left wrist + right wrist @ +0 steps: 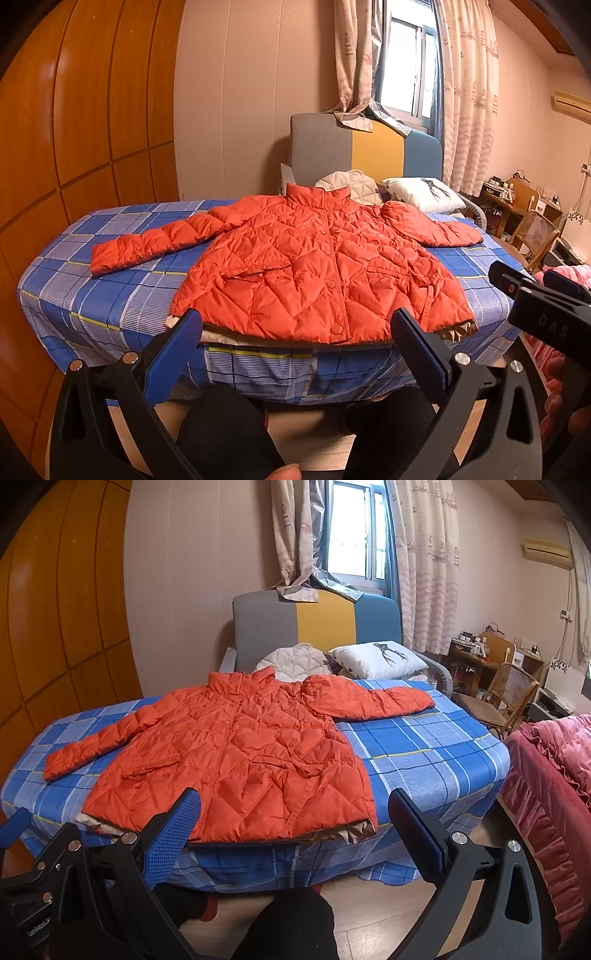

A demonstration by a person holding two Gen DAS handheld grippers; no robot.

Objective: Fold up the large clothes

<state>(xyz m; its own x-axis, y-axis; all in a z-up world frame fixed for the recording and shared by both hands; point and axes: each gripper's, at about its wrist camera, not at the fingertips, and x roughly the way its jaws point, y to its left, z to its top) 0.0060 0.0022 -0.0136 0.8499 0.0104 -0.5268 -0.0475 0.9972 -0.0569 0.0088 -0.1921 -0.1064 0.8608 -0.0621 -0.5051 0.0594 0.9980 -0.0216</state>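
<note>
Blue plaid bed [110, 295] fills the frame centre, with wooden wardrobe panels [74, 129] at left and a curtained window [410, 66] at upper centre. Orange quilted jacket [317, 266] lies flat on it, sleeves spread. Left gripper [295, 336] and right gripper [295, 812]: jaws apart, empty, near the hem.

Blue plaid bedsheet [110, 295]; white pillow [424, 194]; wicker chair [509, 694]; curtains [469, 110]

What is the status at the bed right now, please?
Left gripper and right gripper open, empty, short of the bed. Orange jacket flat, buttoned, sleeves spread. Nothing in the way.
</note>
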